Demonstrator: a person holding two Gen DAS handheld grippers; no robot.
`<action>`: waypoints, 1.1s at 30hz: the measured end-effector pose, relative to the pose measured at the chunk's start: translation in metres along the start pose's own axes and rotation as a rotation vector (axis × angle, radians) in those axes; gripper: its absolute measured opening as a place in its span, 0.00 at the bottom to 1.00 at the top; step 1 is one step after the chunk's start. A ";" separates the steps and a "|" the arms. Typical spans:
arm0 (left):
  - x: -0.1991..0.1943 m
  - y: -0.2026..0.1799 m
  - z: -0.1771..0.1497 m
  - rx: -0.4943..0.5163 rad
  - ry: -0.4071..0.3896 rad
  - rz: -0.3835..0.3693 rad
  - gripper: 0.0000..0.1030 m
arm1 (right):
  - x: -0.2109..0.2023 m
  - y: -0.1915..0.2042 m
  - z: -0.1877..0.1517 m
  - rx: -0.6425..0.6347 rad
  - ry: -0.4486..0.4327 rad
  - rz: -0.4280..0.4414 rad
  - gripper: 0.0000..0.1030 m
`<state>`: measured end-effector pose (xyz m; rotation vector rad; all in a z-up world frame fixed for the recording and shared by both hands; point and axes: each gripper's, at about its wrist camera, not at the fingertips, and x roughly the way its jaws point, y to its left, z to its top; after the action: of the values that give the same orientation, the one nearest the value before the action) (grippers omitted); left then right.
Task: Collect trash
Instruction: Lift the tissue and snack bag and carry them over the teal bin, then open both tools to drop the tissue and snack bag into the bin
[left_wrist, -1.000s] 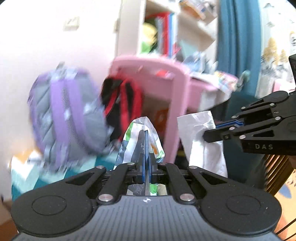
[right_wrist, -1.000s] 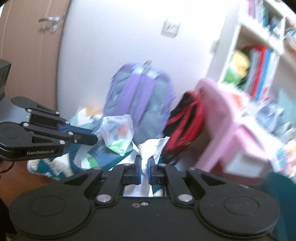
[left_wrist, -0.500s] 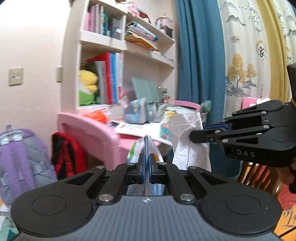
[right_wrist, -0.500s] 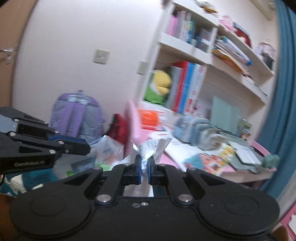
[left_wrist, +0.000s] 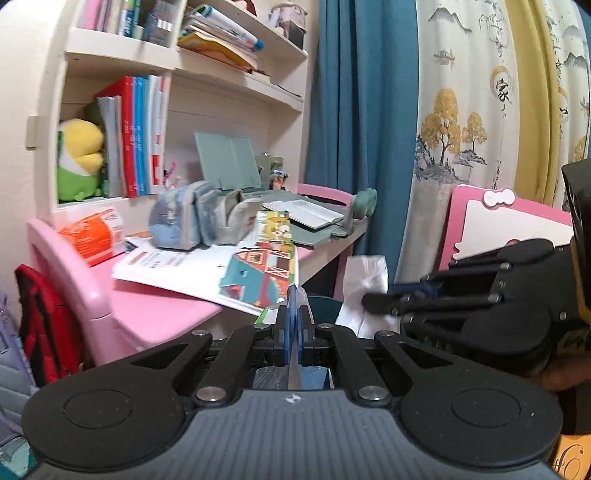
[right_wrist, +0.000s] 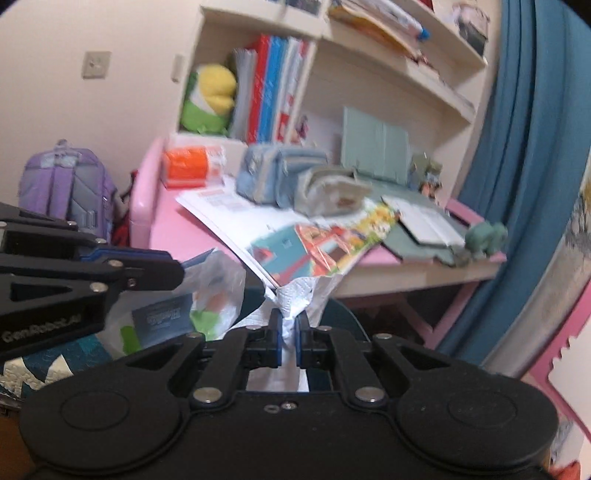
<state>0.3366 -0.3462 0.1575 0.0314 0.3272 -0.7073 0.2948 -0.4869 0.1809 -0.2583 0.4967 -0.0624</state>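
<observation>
My left gripper (left_wrist: 294, 295) is shut on a clear plastic wrapper with green and orange print; only its thin edge (left_wrist: 269, 313) shows there, and the whole wrapper (right_wrist: 207, 295) shows in the right wrist view, hanging from the left gripper (right_wrist: 173, 271). My right gripper (right_wrist: 289, 325) is shut on a crumpled white paper tissue (right_wrist: 299, 295). The tissue (left_wrist: 364, 280) and right gripper (left_wrist: 369, 301) also show in the left wrist view. A dark teal bin rim (left_wrist: 325, 308) (right_wrist: 343, 314) sits just beyond both grippers, under the desk edge.
A pink desk (left_wrist: 155, 306) stands ahead, covered with papers (left_wrist: 207, 266), pencil cases (left_wrist: 184, 221) and an orange pack (left_wrist: 92, 236). Shelves with books rise behind it. Blue curtain (left_wrist: 358, 129) hangs right. A purple backpack (right_wrist: 62, 184) and red bag (left_wrist: 40, 325) lie left.
Both grippers swung right and up, from the backpacks on the floor to the desk and curtain, each keeping hold of its piece of trash. The bin rim has come into view.
</observation>
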 end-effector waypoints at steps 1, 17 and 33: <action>0.007 -0.001 0.001 -0.003 0.010 -0.004 0.03 | 0.005 -0.003 -0.002 0.008 0.022 0.006 0.05; 0.102 -0.021 -0.035 -0.052 0.290 -0.074 0.03 | 0.045 -0.037 -0.031 0.151 0.253 0.026 0.30; 0.097 -0.037 -0.051 -0.056 0.381 -0.080 0.06 | 0.003 -0.049 -0.039 0.217 0.268 0.054 0.46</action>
<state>0.3676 -0.4285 0.0824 0.1012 0.7158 -0.7700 0.2795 -0.5433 0.1592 -0.0223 0.7577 -0.0984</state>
